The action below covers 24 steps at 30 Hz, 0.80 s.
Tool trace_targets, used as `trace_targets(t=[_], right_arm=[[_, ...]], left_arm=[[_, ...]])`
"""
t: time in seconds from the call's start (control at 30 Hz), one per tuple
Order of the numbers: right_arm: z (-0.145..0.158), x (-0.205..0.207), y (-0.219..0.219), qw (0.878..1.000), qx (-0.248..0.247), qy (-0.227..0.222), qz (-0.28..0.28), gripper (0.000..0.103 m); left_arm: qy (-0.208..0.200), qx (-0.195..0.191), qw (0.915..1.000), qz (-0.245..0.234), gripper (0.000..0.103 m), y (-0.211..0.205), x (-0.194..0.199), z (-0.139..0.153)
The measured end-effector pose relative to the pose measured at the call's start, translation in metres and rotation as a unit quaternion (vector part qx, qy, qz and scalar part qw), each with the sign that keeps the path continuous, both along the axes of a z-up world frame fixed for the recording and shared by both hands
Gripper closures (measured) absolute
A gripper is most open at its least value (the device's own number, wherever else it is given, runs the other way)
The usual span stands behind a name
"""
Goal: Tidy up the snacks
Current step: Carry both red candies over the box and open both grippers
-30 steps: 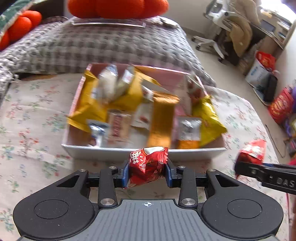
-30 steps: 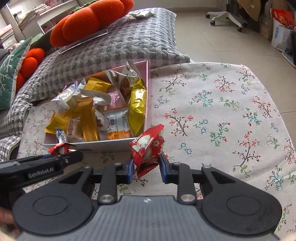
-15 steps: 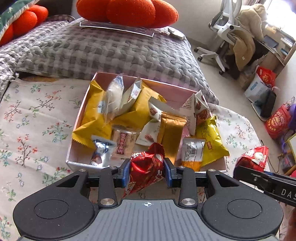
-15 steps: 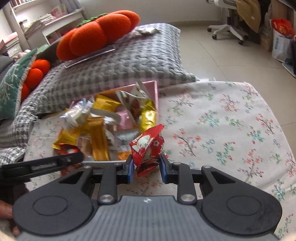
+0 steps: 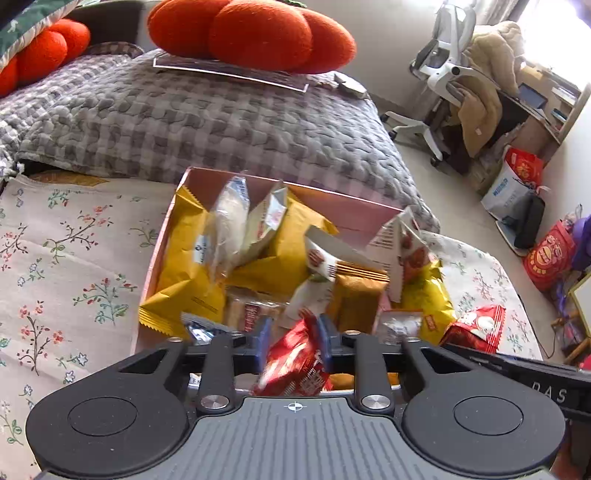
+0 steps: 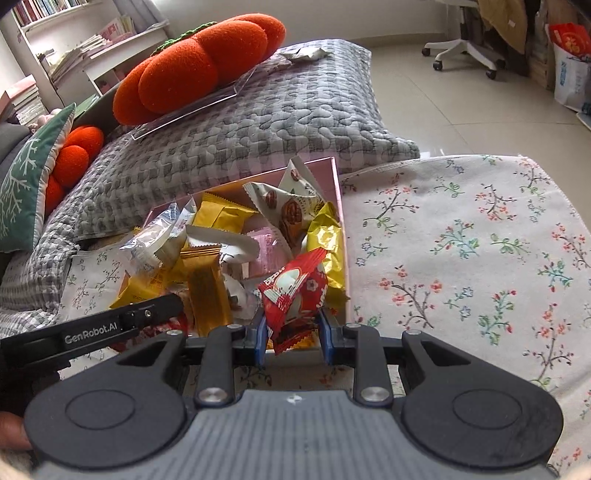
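Note:
A pink box (image 5: 332, 197) full of yellow, gold and white snack packets stands on the floral cloth; it also shows in the right wrist view (image 6: 338, 192). My left gripper (image 5: 293, 345) is shut on a red snack packet (image 5: 297, 363), over the box's near edge. My right gripper (image 6: 291, 334) is shut on a second red snack packet (image 6: 295, 291), at the box's near right corner. That packet also shows at the right in the left wrist view (image 5: 476, 328). The left gripper's arm (image 6: 92, 328) crosses the right wrist view.
A grey quilted cushion (image 5: 203, 118) with an orange pumpkin pillow (image 5: 255, 33) lies behind the box. The floral cloth (image 6: 461, 240) stretches right of the box. An office chair (image 5: 443, 81) and bags (image 5: 550, 254) stand on the floor beyond.
Both grippers have moved forward and up toward the box with their red packets. The left packet has tilted and slid lower between the fingers.

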State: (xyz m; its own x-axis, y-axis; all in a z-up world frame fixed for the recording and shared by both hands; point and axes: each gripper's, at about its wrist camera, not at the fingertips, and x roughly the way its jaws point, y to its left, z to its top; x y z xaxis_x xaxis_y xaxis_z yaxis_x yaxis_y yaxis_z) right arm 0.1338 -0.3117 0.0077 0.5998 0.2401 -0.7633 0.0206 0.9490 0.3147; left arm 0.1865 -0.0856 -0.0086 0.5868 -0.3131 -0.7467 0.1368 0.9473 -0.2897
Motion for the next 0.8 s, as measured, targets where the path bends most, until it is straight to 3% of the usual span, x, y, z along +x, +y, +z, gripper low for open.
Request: trace_targets(t=[0.27, 0.5, 0.8], right_arm=[[-0.008, 0.005, 0.005, 1.0, -0.007, 0.001, 0.001, 0.077], [-0.006, 0.004, 0.004, 1.0, 0.014, 0.0, 0.005, 0.073], [-0.003, 0.002, 0.007, 1.0, 0.0, 0.003, 0.009, 0.073]], left_arm=[[0.002, -0.001, 0.9998, 0.021, 0.085, 0.012, 0.009, -0.007], [-0.005, 0.014, 0.9991, 0.04, 0.085, 0.025, 0.007, 0.008], [0.015, 0.043, 0.9985, -0.031, 0.082, 0.003, -0.016, 0.025]])
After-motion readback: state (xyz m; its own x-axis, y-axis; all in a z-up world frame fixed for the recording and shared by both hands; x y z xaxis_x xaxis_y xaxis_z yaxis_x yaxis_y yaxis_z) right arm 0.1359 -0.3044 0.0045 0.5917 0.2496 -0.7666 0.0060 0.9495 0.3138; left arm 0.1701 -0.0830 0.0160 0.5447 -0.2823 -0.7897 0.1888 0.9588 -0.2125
